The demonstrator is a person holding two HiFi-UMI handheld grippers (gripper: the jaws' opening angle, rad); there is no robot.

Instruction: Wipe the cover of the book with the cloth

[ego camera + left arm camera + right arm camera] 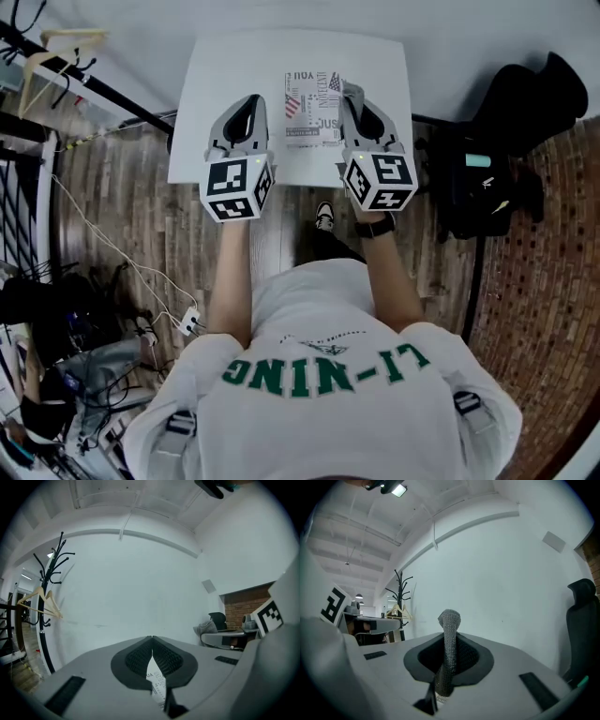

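Book [312, 108] with a white cover printed in black lettering and small flag motifs lies flat on the rectangular white table [225, 94], towards its right half, with its near edge close to the table's front edge. The grey knitted cloth [449, 641] is well above it. It is pinched upright in the right gripper [450, 637], whose dark ribbed pads close on its middle while its folded top stands up past the tips. In the head view this gripper hangs over the book's right edge.

The left gripper [152, 641] is level with it, to the left of the book. Its pads are pressed together at the tips. A thin sliver of printed cover shows in the slit below them, and I cannot tell whether it is pinched or only seen through the gap. Both grippers point at a plain white wall.

Dark wood-plank floor [141, 234] surrounds the table. A black coat stand [47, 588] with wooden hangers is to the left, and black bags [506, 159] lie to the right.
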